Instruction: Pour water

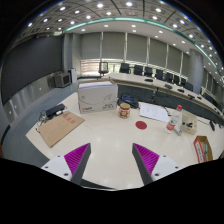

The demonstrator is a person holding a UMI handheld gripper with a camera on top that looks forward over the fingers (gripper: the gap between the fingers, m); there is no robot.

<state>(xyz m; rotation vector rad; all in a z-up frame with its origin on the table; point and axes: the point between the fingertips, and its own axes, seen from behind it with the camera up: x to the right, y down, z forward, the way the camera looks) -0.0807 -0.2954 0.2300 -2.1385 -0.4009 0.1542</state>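
With the tongs held wide open and empty above the white tabletop, what seems a small bottle is seen far off at 1 o'clock, judged light, smooth, best gripped mid-body.

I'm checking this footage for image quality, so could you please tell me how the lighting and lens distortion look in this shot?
In the gripper view, rows of ceiling lights give bright, even light, and the white table shows only soft shadows without strong glare. The wide-angle lens bends straight lines: the table edge and the windows curve noticeably. The gripper has its jaws open, empty and sharp.
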